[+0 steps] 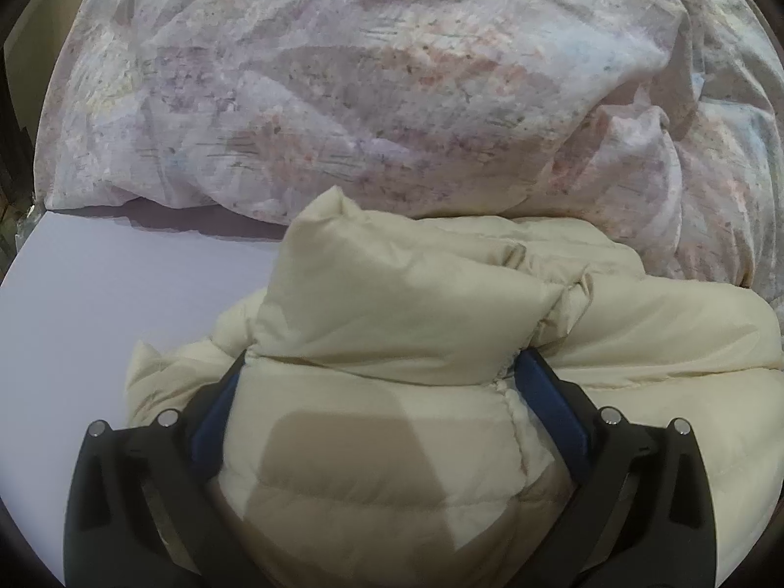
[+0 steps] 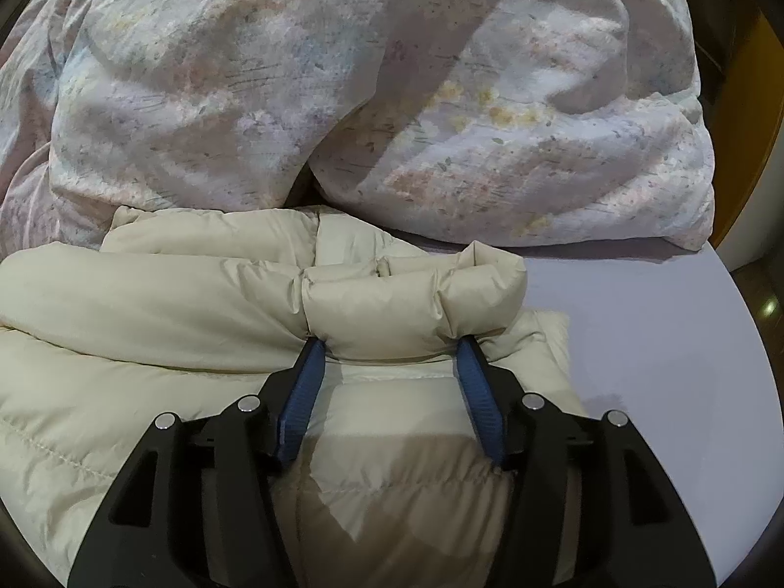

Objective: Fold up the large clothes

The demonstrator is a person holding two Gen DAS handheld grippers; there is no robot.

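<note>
Two grippers worked on one cream puffer jacket point(image 1: 392, 304), which lay on a pale lilac sheet point(image 1: 122, 294) with its far edge against a heap of floral bedding point(image 1: 343, 88). The left gripper point(image 1: 379, 367) stood with its jaws spread as wide as they go, a thick padded fold of the jacket bulging between the blue pads point(image 1: 549, 392). I judged it released rather than clamped, since the padding looked full and unsqeezed there, though the left pad was half hidden behind the fabric and contact could not be ruled out. The right gripper point(image 2: 389, 348) had its jaws part open on either side of a puffy roll along the jacket's edge point(image 2: 392, 304); the fingertips point(image 2: 313, 353) touched or nearly touched the roll, but they did not seem to pinch it, so I read this one as let go too.

Both tools pointed downward at the garment from the near side, which suited laying a folded section down and letting it settle; that was my judgement of the step, not something shown. The jacket looked bunched and only partly folded.

Close behind, the floral bedding crowded the far side and left little room to push the jacket forward or spread it. Bare sheet lay open to the left in the left wrist view and to the right in the right wrist view. A dark strip of floor point(image 2: 764, 294) showed beyond the bed's right edge.
</note>
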